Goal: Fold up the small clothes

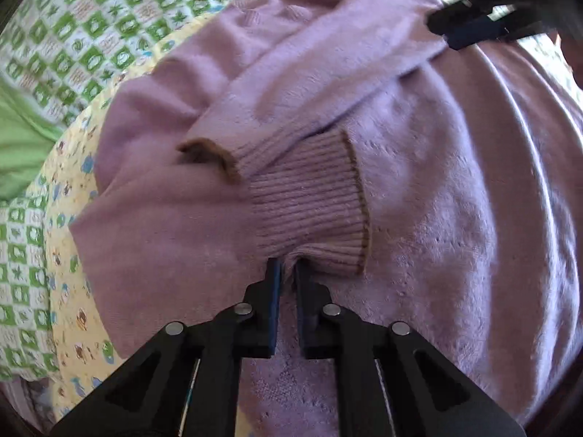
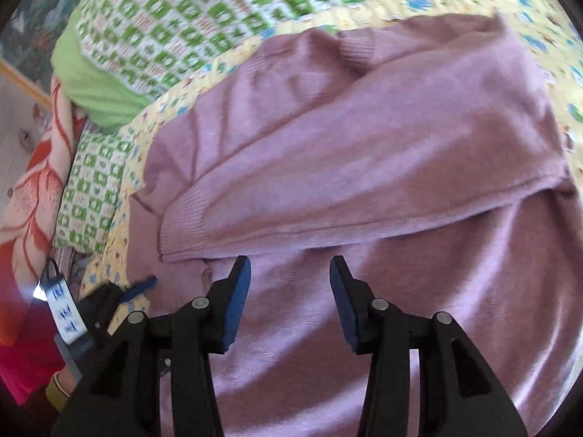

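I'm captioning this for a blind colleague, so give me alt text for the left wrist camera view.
The left gripper is nearly closed, pinching the edge of a lilac knitted sweater just below a ribbed, brown-trimmed cuff. Both sleeves are folded across the sweater, which lies on a yellow cartoon-print and green checked bedspread. The right gripper shows at the upper right.

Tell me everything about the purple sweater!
The soft lilac knitted sweater lies spread on a yellow cartoon-print quilt. Both sleeves are folded across its body; their ribbed cuffs have brown edging. The left gripper pinches one cuff's fabric. The right gripper hovers open above the body.
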{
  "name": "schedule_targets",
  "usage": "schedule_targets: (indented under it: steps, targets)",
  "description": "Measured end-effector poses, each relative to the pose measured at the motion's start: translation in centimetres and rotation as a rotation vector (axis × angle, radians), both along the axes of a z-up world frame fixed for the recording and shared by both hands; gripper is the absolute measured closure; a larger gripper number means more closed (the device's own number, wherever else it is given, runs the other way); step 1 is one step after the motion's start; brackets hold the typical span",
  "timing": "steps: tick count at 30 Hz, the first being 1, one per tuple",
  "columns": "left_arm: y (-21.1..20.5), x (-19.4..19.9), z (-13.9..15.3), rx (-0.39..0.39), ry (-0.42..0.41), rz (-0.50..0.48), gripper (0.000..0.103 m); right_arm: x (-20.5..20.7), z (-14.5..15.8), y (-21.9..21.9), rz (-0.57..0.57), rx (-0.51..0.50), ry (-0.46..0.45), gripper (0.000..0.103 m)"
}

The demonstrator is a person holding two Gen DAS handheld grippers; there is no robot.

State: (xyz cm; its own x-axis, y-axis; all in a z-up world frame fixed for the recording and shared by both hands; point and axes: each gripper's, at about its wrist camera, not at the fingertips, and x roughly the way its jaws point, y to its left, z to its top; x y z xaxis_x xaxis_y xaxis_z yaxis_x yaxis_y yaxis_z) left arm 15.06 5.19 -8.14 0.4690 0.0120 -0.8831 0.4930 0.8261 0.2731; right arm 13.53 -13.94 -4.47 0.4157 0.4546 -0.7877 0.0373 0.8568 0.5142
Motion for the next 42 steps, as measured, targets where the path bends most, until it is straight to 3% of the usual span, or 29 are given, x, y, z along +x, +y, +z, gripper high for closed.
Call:
schedule_targets:
  steps: [3,9,13,16,18,19,20,24,28,31,33,38,42]
  targets:
    - [1.9,0.5,2.6,-0.124,-0.024,0.096,0.102,-0.2,0.2,-0.9,-0.022,0.002,-0.001,0.057]
    - [6.9,2.0,14.1,-0.399,-0.2,0.277,0.102,-0.7,1.5,-1.8,-0.03,0.015,-0.043,0.057]
    - [6.3,4.4,21.1,-0.542,-0.305,0.263,0.102,-1.0,2.4,-2.6,-0.049,0.037,-0.072,0.057]
    - [2.7,6.7,23.9,-0.679,-0.314,0.186,0.102,-1.1,2.9,-3.7,-0.073,0.051,-0.086,0.057]
    - [-2.0,8.6,23.1,-0.699,-0.286,0.128,0.099,-1.1,3.1,-4.5,-0.094,0.049,-0.092,0.057]
    - [-4.6,9.7,21.5,-0.702,-0.232,0.108,0.098,-1.1,3.0,-5.2,-0.113,0.047,-0.087,0.057]
    - [-6.7,10.6,19.8,-0.699,-0.174,0.099,0.091,-1.2,2.8,-5.7,-0.126,0.047,-0.085,0.057]
    - [-10.7,11.6,13.6,-0.618,-0.043,0.113,0.089,-1.3,1.9,-8.3,-0.186,0.042,-0.039,0.056]
    - [-8.4,9.6,10.1,-0.55,-0.008,0.173,0.079,-1.4,1.2,-10.0,-0.2,0.028,-0.032,0.056]
    - [-3.7,7.7,8.9,-0.472,-0.048,0.262,0.072,-0.5,0.5,-10.1,-0.189,0.041,-0.022,0.056]
    - [0.4,7.3,7.4,-0.401,-0.059,0.367,0.06,0.6,0.1,-9.4,-0.169,0.063,-0.024,0.056]
    - [6.9,7.9,3.2,-0.33,-0.002,0.538,0.06,5.0,-1.1,-6.3,-0.098,0.099,-0.04,0.056]
    - [7.3,9.0,1.4,-0.323,0.015,0.571,0.059,9.7,-3.8,-4.2,-0.123,0.127,0.03,0.046]
